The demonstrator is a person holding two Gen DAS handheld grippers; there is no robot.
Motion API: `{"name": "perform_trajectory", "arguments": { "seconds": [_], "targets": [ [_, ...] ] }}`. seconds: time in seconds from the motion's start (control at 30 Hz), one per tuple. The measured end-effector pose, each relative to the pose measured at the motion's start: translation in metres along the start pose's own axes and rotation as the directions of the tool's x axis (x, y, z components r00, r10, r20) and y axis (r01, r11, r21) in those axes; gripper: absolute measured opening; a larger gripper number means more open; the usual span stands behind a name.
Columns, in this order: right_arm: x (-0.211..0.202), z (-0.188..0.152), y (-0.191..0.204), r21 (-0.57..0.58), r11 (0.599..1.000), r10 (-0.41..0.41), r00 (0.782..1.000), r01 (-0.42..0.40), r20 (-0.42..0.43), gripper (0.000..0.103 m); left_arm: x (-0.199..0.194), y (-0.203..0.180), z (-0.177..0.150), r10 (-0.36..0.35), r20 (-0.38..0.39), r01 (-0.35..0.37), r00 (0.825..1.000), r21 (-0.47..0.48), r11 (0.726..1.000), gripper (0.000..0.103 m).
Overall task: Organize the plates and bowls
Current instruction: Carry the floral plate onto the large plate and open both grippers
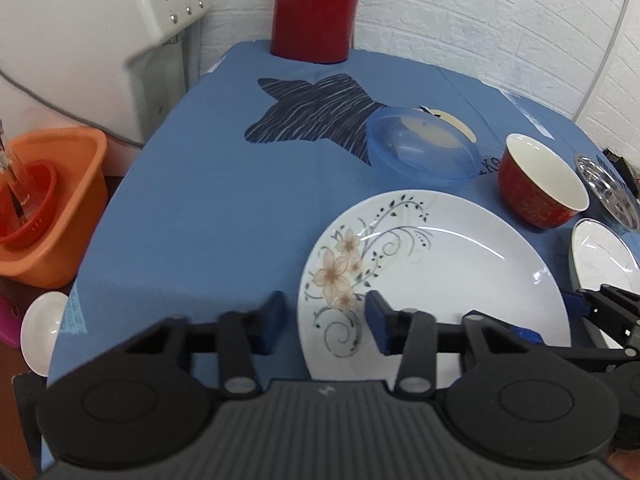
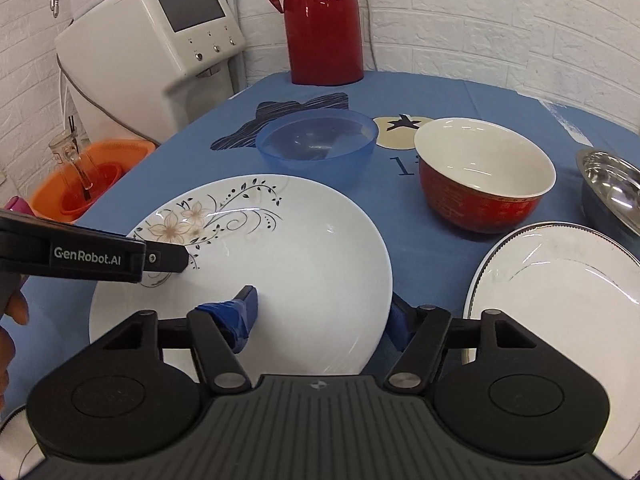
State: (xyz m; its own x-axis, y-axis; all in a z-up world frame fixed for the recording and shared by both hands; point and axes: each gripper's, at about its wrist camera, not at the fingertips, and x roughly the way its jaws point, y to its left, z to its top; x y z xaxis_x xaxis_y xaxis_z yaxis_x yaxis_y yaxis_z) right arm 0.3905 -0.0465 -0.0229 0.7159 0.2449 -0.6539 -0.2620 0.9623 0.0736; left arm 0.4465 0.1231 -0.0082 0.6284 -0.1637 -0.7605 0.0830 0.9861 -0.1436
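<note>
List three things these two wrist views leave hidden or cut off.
- Silver-rimmed plate: right wrist view, cut by the frame edge and the right hand-held gripper body.
- Steel bowl: cut by the right edge.
- Floral plate near rim: left wrist view, hidden behind the left hand-held gripper.

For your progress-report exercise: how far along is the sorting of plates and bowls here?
Nothing looks stacked yet. In hand: both tools, left and right, straddle opposite rims of the floral plate, jaws open. Left: the rimmed plate, blue bowl, red bowl and steel bowl sit separately on the tablecloth.
</note>
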Motion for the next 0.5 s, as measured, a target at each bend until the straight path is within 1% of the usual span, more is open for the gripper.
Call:
{"name": "perform_trajectory", "arguments": {
  "seconds": [0.03,0.07,0.1,0.13,0.17,0.23,0.27,0.4,0.5],
  "targets": [
    [-0.002,-0.001,-0.001,0.007,1.000,-0.001,1.000,0.001,0.002,0.040,-0.001,-0.001,0.001,0.005,-0.005,-0.005,1.000,-0.001,1.000,0.028],
    [-0.003,-0.001,-0.002,0.012,1.000,-0.001,1.000,0.001,-0.001,0.039,-0.002,-0.002,0.001,0.008,-0.007,-0.008,1.000,-0.003,1.000,0.028],
    [-0.005,-0.001,-0.001,0.019,1.000,0.002,1.000,-0.002,-0.005,0.038,-0.003,-0.001,0.000,0.003,-0.010,-0.003,1.000,-0.012,1.000,0.023],
    [-0.008,-0.002,0.001,0.022,1.000,0.005,1.000,-0.005,-0.008,0.038,-0.005,0.000,-0.001,-0.003,-0.015,0.003,1.000,-0.028,1.000,0.021],
    [-0.011,-0.003,0.003,0.022,1.000,0.009,1.000,-0.008,-0.002,0.038,-0.010,-0.001,-0.001,0.006,-0.006,-0.006,1.000,-0.025,1.000,0.021],
    [-0.021,-0.002,0.007,0.037,0.999,0.023,1.000,-0.024,0.017,0.039,-0.023,-0.008,-0.002,0.040,0.030,-0.040,0.999,0.011,0.999,0.021],
    [-0.027,-0.001,0.008,0.045,0.999,0.026,0.999,-0.027,0.029,0.039,-0.030,-0.009,-0.001,0.044,0.040,-0.045,0.998,0.017,0.999,0.021],
    [-0.056,0.007,0.013,0.068,0.996,0.050,0.996,-0.055,0.079,0.042,-0.064,-0.014,0.001,0.046,0.081,-0.049,0.996,0.029,0.998,0.021],
    [-0.082,0.004,0.021,0.057,0.996,0.061,0.994,-0.067,0.096,0.043,-0.093,-0.019,-0.004,0.048,0.106,-0.052,0.993,0.031,0.998,0.021]
  ]
}}
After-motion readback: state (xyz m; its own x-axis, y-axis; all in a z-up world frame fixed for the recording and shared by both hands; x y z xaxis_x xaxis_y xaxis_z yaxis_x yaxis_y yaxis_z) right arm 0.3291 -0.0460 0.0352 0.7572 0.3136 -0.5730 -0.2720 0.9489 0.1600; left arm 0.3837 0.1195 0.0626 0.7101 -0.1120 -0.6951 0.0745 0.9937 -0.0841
